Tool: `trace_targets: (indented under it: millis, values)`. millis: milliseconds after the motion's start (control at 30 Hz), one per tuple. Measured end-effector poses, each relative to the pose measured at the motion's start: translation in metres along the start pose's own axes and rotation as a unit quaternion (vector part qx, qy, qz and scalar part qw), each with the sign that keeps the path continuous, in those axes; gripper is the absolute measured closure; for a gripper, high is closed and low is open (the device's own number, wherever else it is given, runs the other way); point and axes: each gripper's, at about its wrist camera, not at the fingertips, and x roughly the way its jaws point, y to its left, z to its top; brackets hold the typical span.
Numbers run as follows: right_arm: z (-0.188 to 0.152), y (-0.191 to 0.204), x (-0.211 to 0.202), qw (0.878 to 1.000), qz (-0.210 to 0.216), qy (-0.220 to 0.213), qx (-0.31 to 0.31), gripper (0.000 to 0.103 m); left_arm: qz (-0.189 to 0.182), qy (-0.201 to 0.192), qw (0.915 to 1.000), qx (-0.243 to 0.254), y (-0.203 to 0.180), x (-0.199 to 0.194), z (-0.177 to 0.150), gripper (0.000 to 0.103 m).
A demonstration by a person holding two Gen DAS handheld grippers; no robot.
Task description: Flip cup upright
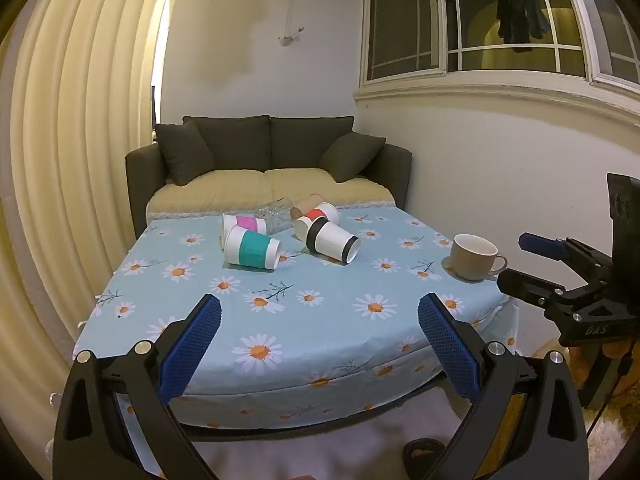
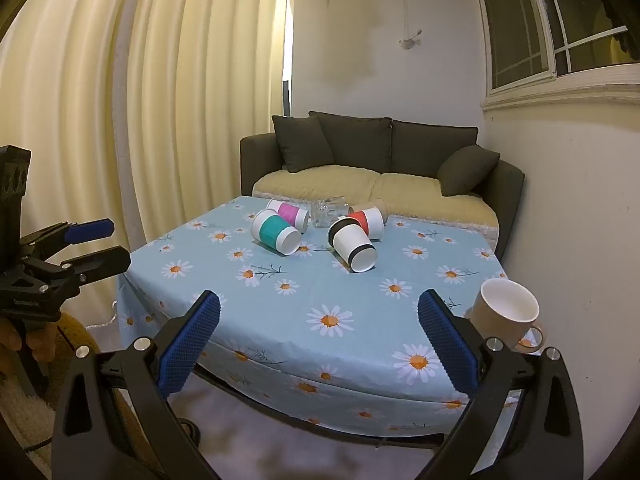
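Note:
Several paper cups lie on their sides at the far half of the table: a teal-banded cup (image 1: 252, 253) (image 2: 276, 232), a pink-banded cup (image 1: 244, 224) (image 2: 290, 213), a black-banded cup (image 1: 332, 240) (image 2: 354, 246), a red-banded cup (image 1: 320, 213) (image 2: 368, 220) and a brown cup (image 1: 306, 203). A clear glass (image 1: 274, 216) (image 2: 328, 210) lies among them. A beige mug (image 1: 474, 257) (image 2: 506, 314) stands upright at the right edge. My left gripper (image 1: 320, 312) and right gripper (image 2: 320, 312) are open, empty, at the near edge.
The table has a light blue daisy cloth (image 1: 320, 320) (image 2: 340, 288). A dark sofa (image 1: 268, 152) (image 2: 380, 152) stands behind it, a curtain (image 1: 80, 140) at the left, a wall (image 2: 568, 200) at the right. Each gripper shows in the other's view, the right (image 1: 560, 272), the left (image 2: 80, 248).

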Motion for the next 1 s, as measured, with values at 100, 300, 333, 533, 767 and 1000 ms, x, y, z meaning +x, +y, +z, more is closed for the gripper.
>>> trace_targets:
  millis: [100, 300, 333, 533, 767, 1000]
  values:
    - [-0.0005, 0.0007, 0.0003, 1.000, -0.001, 0.000, -0.001, 0.005, -0.002, 0.000, 1.0000, -0.001, 0.0002, 0.0001, -0.0002, 0.007]
    - [-0.0007, 0.0011, 0.0000, 1.000, -0.001, -0.001, -0.002, 0.005, -0.002, 0.003, 1.0000, -0.003, 0.0021, 0.0031, 0.0002, 0.007]
    - [-0.0006, 0.0009, -0.0006, 1.000, -0.001, -0.002, -0.002, 0.005, -0.002, 0.001, 1.0000, 0.001, -0.0008, 0.0007, 0.0025, 0.007]
    - [-0.0007, 0.0007, 0.0007, 1.000, -0.001, 0.000, -0.001, 0.005, -0.002, -0.002, 1.0000, 0.002, -0.0040, 0.0006, 0.0008, 0.007]
    - [0.0001, 0.0004, 0.0008, 1.000, -0.001, -0.001, -0.001, 0.005, -0.001, -0.003, 1.0000, 0.000, -0.0021, -0.0013, 0.0008, 0.007]
    - [-0.0031, -0.0026, -0.0017, 1.000, 0.000, -0.004, -0.001, 0.005, -0.002, -0.003, 1.0000, 0.000, -0.0016, -0.0009, 0.0006, 0.007]
